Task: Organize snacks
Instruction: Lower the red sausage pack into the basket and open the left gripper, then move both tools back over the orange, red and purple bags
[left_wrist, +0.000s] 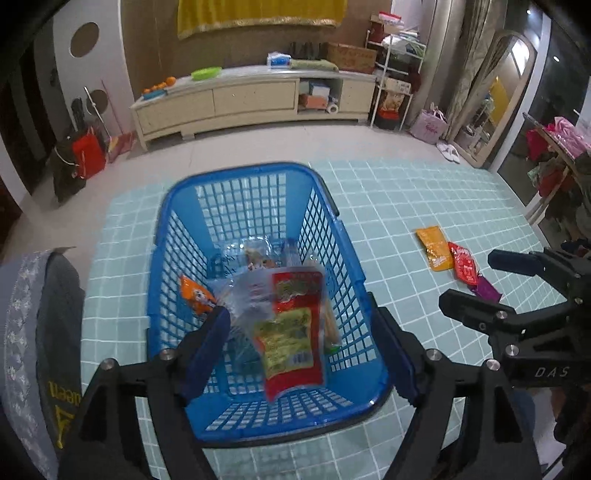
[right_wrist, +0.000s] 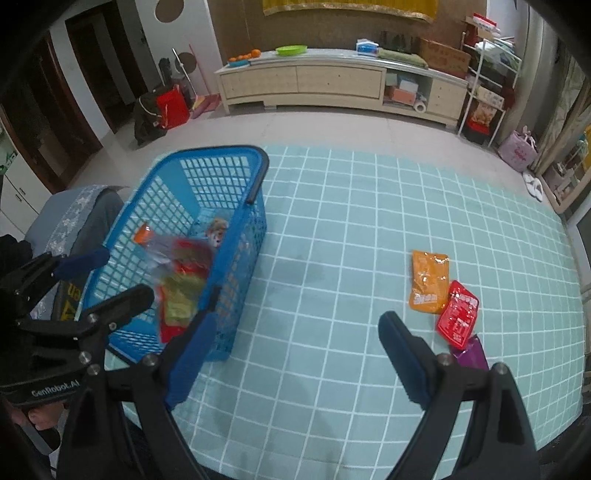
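A blue plastic basket (left_wrist: 345, 240) stands on the teal checked tablecloth; it also shows in the right wrist view (right_wrist: 236, 258). My left gripper (left_wrist: 314, 354) is open above the basket. A red-and-yellow snack packet (left_wrist: 291, 332) is blurred between its fingers, over the basket, also seen in the right wrist view (right_wrist: 181, 291); no finger touches it. Other snacks lie in the basket, among them an orange packet (left_wrist: 195, 295). My right gripper (right_wrist: 295, 354) is open and empty over the cloth. To its right lie an orange packet (right_wrist: 428, 280), a red packet (right_wrist: 458, 314) and a purple packet (right_wrist: 471, 352).
A grey chair back with embroidered trim (left_wrist: 33, 332) stands left of the basket. The tablecloth (right_wrist: 332, 221) stretches between basket and loose packets. Beyond the table are a long cream cabinet (left_wrist: 251, 99), a rack of boxes (left_wrist: 395, 74) and a red bag (left_wrist: 86, 151).
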